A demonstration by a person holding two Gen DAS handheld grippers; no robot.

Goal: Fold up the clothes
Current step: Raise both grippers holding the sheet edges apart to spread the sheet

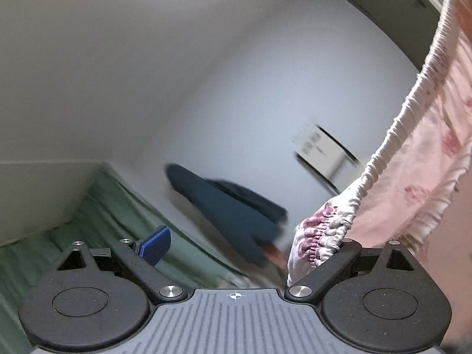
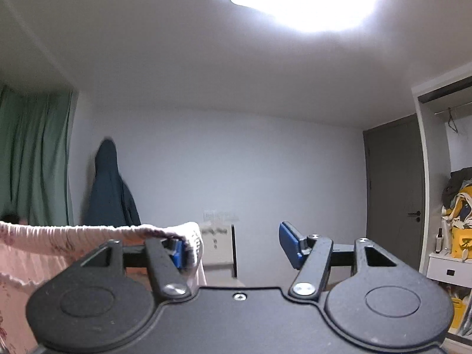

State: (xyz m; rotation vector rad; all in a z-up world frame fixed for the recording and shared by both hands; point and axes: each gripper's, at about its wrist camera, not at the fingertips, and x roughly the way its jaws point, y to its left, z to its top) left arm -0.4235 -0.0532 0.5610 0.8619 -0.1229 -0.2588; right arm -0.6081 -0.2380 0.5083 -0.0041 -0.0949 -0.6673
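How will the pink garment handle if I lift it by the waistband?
Likely floppy: the pink garment hangs in soft folds. Its gathered waistband probably stretches. It may slip, being only draped over one finger of the open left gripper and right gripper.

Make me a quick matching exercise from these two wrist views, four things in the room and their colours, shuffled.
Things:
1. curtain
2. hanging coat
3. floral garment
4. door

Colours:
A. pink
B. grey
C. green
D. dark blue

Pairs: 1-C, 2-D, 3-A, 4-B
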